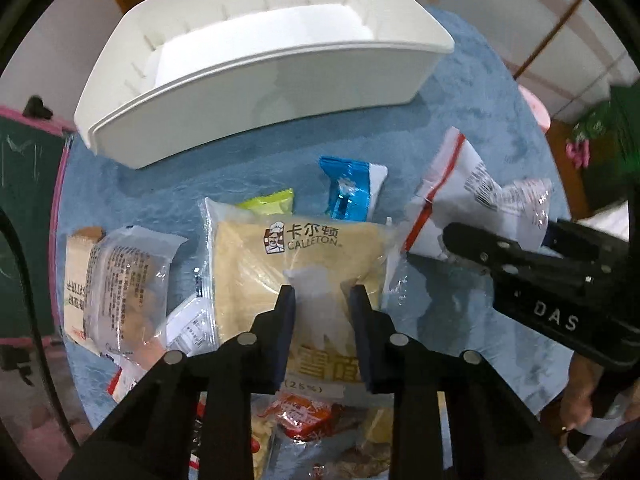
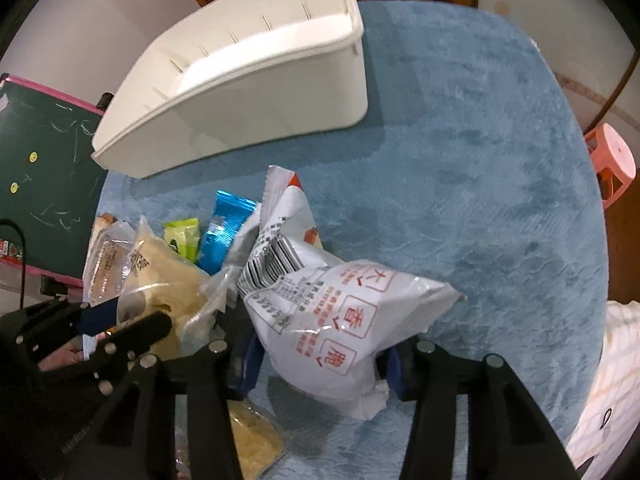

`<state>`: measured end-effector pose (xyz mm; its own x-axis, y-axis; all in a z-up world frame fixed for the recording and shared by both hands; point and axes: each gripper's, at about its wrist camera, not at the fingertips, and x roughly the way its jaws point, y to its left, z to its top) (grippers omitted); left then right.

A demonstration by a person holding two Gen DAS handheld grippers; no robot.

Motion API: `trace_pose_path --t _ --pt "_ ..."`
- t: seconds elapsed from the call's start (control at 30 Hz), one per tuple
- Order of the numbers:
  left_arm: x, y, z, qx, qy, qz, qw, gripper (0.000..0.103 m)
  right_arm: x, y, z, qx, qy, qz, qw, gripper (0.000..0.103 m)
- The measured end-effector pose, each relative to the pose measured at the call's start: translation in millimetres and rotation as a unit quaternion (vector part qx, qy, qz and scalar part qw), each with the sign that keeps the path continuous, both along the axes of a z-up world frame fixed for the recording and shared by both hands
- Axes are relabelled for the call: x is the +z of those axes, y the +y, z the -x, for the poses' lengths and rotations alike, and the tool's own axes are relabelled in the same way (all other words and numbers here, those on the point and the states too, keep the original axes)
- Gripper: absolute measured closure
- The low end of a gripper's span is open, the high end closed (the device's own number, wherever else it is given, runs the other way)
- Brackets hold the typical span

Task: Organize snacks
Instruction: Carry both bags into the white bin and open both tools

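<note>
A pale bread pack point(image 1: 296, 264) printed "Calleton" fills the middle of the left wrist view, and my left gripper point(image 1: 323, 300) is shut on its near half. A puffy white snack bag with red print point(image 2: 332, 320) sits between the pads of my right gripper point(image 2: 322, 366), which is shut on it and holds it off the cloth. From the left wrist the same white bag point(image 1: 472, 196) shows at the right, with the right gripper point(image 1: 450, 246) on it. The white storage bin point(image 1: 280, 92) stands behind, with nothing in it.
Loose snacks lie on the blue cloth point(image 2: 460, 160): a blue wrapper point(image 1: 348, 196), a green packet point(image 1: 272, 202), a clear cookie pack point(image 1: 124, 280) and a red packet point(image 1: 304, 416). A green chalkboard point(image 2: 44, 160) is off the left edge and a pink stool point(image 2: 612, 160) off the right.
</note>
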<state>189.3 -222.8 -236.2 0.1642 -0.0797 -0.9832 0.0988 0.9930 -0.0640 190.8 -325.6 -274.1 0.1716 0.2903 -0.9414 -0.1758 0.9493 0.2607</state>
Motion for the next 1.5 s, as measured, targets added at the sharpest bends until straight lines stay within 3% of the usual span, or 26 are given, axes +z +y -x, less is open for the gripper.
trace_pose_path --t 0.2,0.43,0.6,0.77,0.93,1.13,1.37,1.4,1.47,1.5 --pt "21 36 -2 0.027 -0.012 0.032 0.9990 0.082 23 0 -1 0.002 -0.023 -0.005 1.000 0.054" --pt "113 59 -3 0.029 -0.088 0.062 0.9938 0.082 83 6 -7 0.010 -0.079 -0.032 0.996 0.054" --pt "190 86 -25 0.034 -0.177 0.083 0.9801 0.082 146 17 -24 0.029 -0.152 -0.046 0.987 0.054" --pt "229 116 -68 0.056 -0.237 0.097 0.9651 0.082 184 32 -65 0.034 -0.197 -0.036 0.979 0.054" --pt "232 149 -107 0.089 -0.255 0.105 0.9572 0.082 190 49 -117 0.027 -0.218 -0.018 0.975 0.053" --pt "197 171 -156 0.109 -0.228 0.106 0.9617 0.082 181 59 -155 0.018 -0.212 0.010 0.977 0.051" --pt "169 163 -175 0.109 -0.210 0.095 0.9668 0.078 165 63 -176 0.002 -0.190 0.016 0.982 0.043" --pt "167 163 -179 0.109 -0.206 0.092 0.9680 0.075 165 64 -177 -0.001 -0.189 0.015 0.982 0.042" --pt "166 165 -182 0.112 -0.210 0.089 0.9673 0.058 163 64 -176 -0.001 -0.187 0.017 0.982 0.038" --pt "168 165 -183 0.114 -0.212 0.086 0.9668 0.034 163 66 -171 -0.001 -0.187 0.018 0.982 0.038"
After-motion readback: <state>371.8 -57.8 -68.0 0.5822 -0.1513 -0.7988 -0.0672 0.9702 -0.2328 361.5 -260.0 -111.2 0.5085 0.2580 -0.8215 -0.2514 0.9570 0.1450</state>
